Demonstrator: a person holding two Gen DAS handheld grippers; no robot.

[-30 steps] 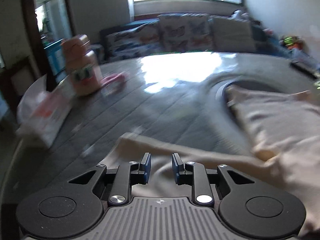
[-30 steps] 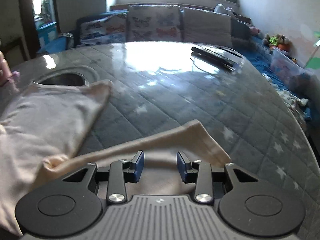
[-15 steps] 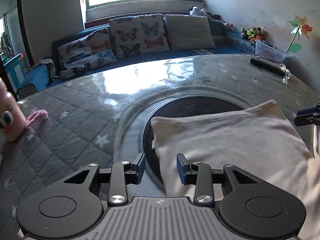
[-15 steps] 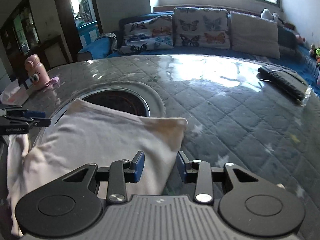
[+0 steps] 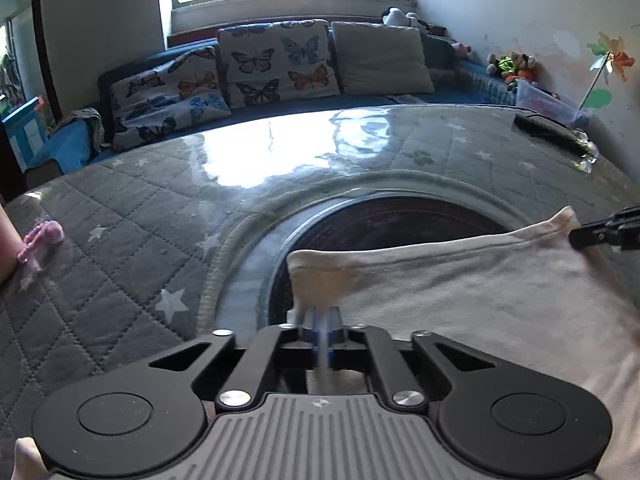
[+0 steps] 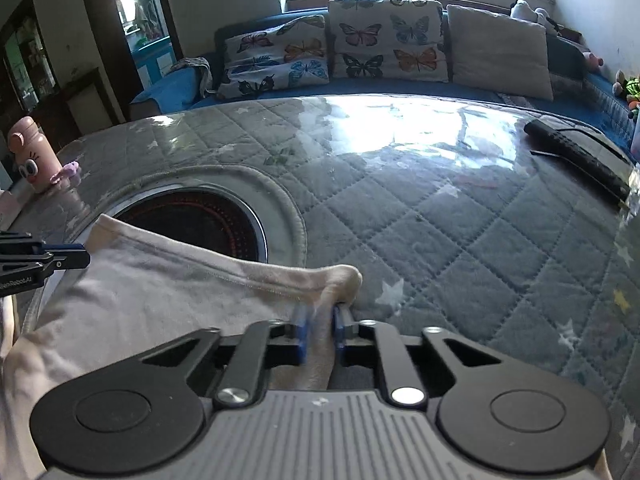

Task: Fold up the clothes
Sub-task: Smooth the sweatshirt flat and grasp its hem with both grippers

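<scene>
1. Cloth (image 5: pixel 460 292), pale and cream, lies on the grey quilted table (image 5: pixel 120 240). Its far edge hangs over a round dark hole (image 5: pixel 384 220) in the table top.
2. The left gripper (image 5: pixel 322 320) is pinched tight on the left corner of the cloth. Its two blue tips are pressed together with cloth between them.
3. The right gripper (image 6: pixel 320 320) is pinched tight on the right corner of the cloth (image 6: pixel 160 300). The corner bunches up in front of its tips.
4. The left view shows a paper pinwheel (image 5: pixel 608 60) on the wall and soft toys (image 5: pixel 512 64) by the sofa. The right view does not show the pinwheel.
5. The right view shows a pink bottle (image 6: pixel 34 152) with cartoon eyes at the table's edge and a dark doorway (image 6: pixel 132 20). The left view shows only a bit of pink at its left edge.
6. Both views show butterfly pillows (image 6: pixel 384 44) and a black flat thing (image 6: pixel 580 156) on the far side of the table.
7. Each view shows the other gripper's tip at the far corner of the cloth.
8. Half a second ago both grippers were open, just above the cloth. Now both have shut on it.
9. A second ago the cloth was spread out, and now it lies doubled over.
</scene>
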